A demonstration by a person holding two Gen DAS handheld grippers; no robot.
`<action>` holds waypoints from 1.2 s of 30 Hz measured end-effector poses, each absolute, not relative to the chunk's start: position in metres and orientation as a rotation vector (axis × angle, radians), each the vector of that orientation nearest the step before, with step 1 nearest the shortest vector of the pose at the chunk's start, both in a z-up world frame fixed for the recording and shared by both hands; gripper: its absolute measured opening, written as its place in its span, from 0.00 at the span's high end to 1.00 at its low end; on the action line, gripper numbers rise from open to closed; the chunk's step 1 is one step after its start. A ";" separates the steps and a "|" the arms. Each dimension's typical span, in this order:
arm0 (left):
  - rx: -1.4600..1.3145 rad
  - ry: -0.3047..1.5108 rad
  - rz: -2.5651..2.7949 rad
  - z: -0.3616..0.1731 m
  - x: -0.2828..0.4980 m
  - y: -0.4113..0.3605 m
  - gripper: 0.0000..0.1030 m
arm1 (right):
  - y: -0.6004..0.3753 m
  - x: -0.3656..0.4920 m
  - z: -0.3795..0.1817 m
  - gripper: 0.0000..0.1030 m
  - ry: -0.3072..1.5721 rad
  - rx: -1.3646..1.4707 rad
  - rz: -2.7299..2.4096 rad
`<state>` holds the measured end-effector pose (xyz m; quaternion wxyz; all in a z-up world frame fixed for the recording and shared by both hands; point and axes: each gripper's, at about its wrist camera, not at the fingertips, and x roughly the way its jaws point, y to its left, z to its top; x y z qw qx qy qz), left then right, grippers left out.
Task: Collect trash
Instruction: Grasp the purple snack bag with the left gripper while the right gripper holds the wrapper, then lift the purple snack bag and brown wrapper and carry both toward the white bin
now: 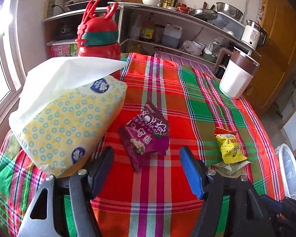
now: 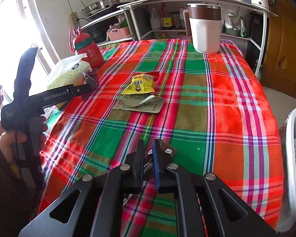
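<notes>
Between the right claw [image 2: 149, 158] pads, nearest the lens, sits a dark wrapper [image 2: 168, 149], pinched in a narrow gap at the near edge of the surface [image 2: 207, 98]; the hold looks loose, so the wrapper could slide out on the way to the white bin [image 2: 294, 138] at right. Left claw [image 1: 147, 169] stands wide and empty around the purple packet [image 1: 148, 134]. Closing off-centre could nudge the tissue pack [image 1: 69, 118] just left of it. Farther right, the yellow packet [image 1: 229, 146] waits.

White bin [image 2: 294, 148] cut off by frame edge.
</notes>
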<state>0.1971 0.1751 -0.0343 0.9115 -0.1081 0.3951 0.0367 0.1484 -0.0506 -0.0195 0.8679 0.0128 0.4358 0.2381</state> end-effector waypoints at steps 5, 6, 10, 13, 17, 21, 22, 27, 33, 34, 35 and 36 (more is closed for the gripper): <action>-0.163 0.840 0.139 -0.036 0.217 0.167 0.31 | -0.051 0.143 -0.018 0.58 0.913 0.019 0.521; -0.167 0.845 0.142 -0.037 0.220 0.166 0.31 | -0.050 0.142 -0.018 0.58 0.914 0.012 0.520; -0.161 0.849 0.145 -0.038 0.226 0.162 0.33 | -0.048 0.141 -0.020 0.58 0.918 0.005 0.521; -0.176 0.866 0.155 -0.041 0.230 0.163 0.48 | -0.047 0.141 -0.022 0.58 0.928 -0.004 0.514; -0.169 0.858 0.164 -0.039 0.227 0.163 0.60 | -0.053 0.142 -0.022 0.58 0.926 0.015 0.509; -0.188 0.846 0.143 -0.036 0.219 0.163 0.62 | -0.057 0.136 -0.021 0.58 0.928 0.033 0.519; -0.183 0.838 0.139 -0.034 0.217 0.162 0.62 | -0.057 0.133 -0.021 0.58 0.925 0.029 0.525; -0.203 0.829 0.113 -0.031 0.203 0.159 0.62 | -0.059 0.136 -0.026 0.58 0.951 0.058 0.513; -0.203 0.797 0.074 -0.019 0.179 0.153 0.62 | -0.047 0.135 -0.028 0.64 0.938 0.004 0.484; -0.199 0.788 0.068 -0.017 0.175 0.152 0.62 | -0.044 0.134 -0.028 0.69 0.929 -0.013 0.473; -0.195 0.780 0.065 -0.014 0.170 0.151 0.62 | -0.044 0.134 -0.029 0.79 0.926 -0.021 0.466; -0.194 0.774 0.062 -0.012 0.166 0.150 0.62 | -0.043 0.134 -0.029 0.80 0.925 -0.025 0.461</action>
